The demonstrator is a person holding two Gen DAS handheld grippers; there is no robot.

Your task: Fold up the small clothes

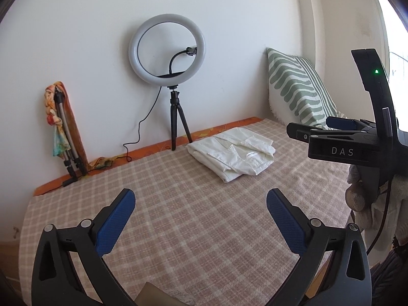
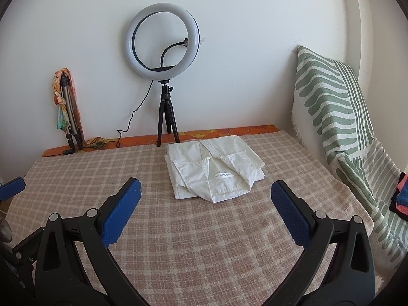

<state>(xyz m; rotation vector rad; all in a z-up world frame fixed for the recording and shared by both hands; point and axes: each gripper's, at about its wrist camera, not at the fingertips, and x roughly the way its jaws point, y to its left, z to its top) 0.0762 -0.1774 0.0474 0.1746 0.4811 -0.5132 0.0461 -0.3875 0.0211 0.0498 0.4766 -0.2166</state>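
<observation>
1. Hovering nearest, the left claw (image 1: 200, 219) and right claw (image 2: 205, 211) gaped wide, holding nothing.
2. Beyond, the white shirt (image 2: 214, 169) lay folded on the checked bed cover (image 2: 204, 242); probably light, limp, best pinched at a layered edge.
3. Farthest stood the ring light (image 2: 163, 40).

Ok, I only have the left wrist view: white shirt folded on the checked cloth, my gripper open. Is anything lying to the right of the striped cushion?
Observer: Yes. A small stack of coloured clothes sits at the far right, past the striped cushion.
Operator: And the shirt's label, can you see it?
Observer: Yes, the white shirt shows its neck label facing the right gripper.
Operator: Is that gripper open?
Observer: Yes, its jaws are wide apart and hold nothing.
</observation>
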